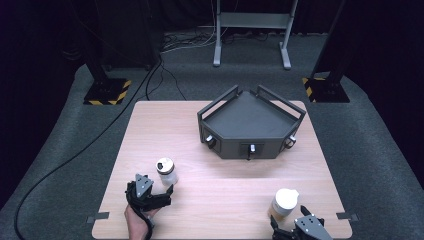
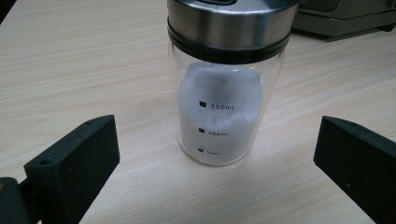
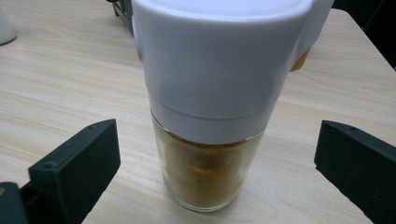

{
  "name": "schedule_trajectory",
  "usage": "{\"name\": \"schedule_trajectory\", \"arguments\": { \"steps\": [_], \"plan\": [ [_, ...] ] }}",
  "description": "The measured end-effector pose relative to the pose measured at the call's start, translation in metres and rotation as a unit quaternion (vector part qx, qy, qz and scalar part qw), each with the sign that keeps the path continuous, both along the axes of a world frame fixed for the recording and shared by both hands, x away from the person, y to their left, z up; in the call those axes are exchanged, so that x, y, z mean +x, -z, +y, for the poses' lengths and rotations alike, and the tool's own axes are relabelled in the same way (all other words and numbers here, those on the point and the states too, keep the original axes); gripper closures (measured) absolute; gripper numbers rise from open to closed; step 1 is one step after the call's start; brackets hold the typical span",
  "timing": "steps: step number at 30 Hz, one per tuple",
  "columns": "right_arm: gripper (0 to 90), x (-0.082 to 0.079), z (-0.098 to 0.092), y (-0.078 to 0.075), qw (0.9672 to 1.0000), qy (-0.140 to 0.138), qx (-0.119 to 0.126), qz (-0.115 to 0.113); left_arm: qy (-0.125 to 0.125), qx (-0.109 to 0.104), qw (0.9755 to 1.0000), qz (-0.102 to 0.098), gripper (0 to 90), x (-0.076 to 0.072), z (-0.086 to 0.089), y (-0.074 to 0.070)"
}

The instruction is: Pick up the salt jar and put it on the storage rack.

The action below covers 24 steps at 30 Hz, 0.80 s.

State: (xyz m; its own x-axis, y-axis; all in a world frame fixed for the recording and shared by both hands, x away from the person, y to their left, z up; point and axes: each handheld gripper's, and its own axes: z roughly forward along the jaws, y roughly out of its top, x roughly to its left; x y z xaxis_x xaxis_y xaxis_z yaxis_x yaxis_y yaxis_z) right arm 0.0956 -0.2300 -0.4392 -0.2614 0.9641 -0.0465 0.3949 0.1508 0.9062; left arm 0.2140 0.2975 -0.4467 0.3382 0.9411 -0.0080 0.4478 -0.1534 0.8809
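Open left tool [image 2: 217, 172] facing jar [image 2: 223, 93], apparently untouched

A: Place type?
B: Lab or recording studio: black curtains, grey carpet [image 1: 60, 150], hazard-taped stand bases [image 1: 106, 92], floor cables [image 1: 75, 155].
A: Beyond the left gripper [image 1: 150, 192]?
B: Bare wooden table [image 1: 165, 125], grey tray [image 1: 250, 120].
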Motion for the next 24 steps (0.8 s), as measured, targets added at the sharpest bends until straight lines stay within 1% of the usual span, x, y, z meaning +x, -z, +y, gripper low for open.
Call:
{"name": "schedule_trajectory", "arguments": {
  "steps": [12,20,24],
  "plan": [
    [0.0,0.001,0.001,-0.001,1.0000,-0.003,0.000,-0.001,-0.003,0.005,1.0000,0.006,0.2,0.007,-0.002,0.000],
    [0.0,0.001,0.000,-0.001,1.0000,-0.003,0.002,-0.002,-0.005,0.012,0.9998,0.012,0.2,0.017,-0.006,0.000],
    [0.0,0.001,0.000,-0.001,1.0000,-0.004,0.002,-0.002,-0.005,0.016,0.9997,0.016,0.2,0.025,-0.008,-0.001]
  ]
}}
